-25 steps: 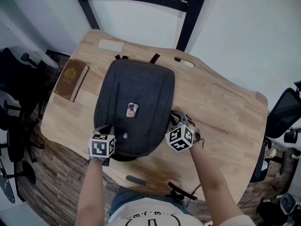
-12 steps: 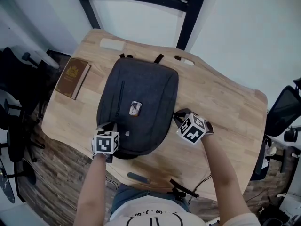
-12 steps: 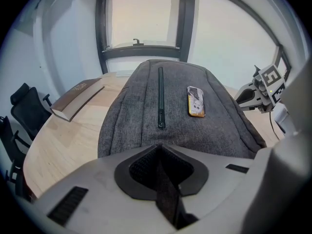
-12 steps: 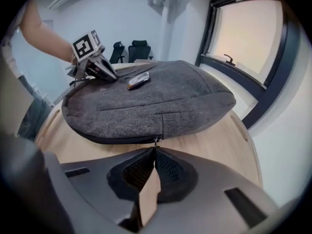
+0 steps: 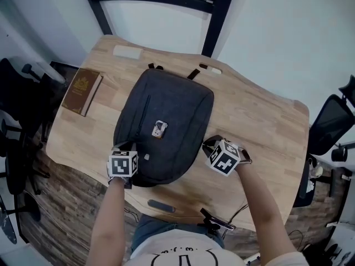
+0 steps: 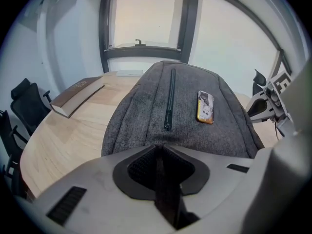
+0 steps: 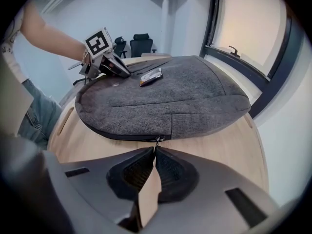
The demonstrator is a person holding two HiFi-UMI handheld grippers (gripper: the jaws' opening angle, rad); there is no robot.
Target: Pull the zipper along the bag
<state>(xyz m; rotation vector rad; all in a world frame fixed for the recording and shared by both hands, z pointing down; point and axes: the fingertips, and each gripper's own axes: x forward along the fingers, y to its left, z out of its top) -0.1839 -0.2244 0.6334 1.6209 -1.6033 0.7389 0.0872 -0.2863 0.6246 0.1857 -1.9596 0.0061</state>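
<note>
A dark grey backpack [image 5: 166, 115] lies flat on the wooden table [image 5: 260, 126], with a small orange-edged tag [image 5: 159, 129] on its front. My left gripper [image 5: 126, 147] sits at the bag's near left corner. Its jaws have just been opening slightly, but its pads [image 6: 141, 167] still pinch a dark strap [image 6: 163, 189]. My right gripper [image 5: 209, 144] is at the bag's right side, shut on the tan zipper pull [image 7: 148, 194]. The slider [image 7: 157, 140] sits just ahead of the jaws on the side zipper. The backpack [image 7: 165, 96] fills the right gripper view, and the left gripper [image 7: 114, 67] shows beyond it.
A brown book [image 5: 81, 91] lies at the table's left edge and a pale flat pad [image 5: 127, 52] at the far edge. A small white object [image 5: 213, 69] rests by the bag's top. A dark bar [image 5: 161, 205] lies near the front edge. Office chairs [image 5: 22, 93] stand beside the table.
My right gripper has moved to the right along the bag's side, turning as it went. The bag's top has swung slightly to the right. The left gripper stayed at the near left corner.
</note>
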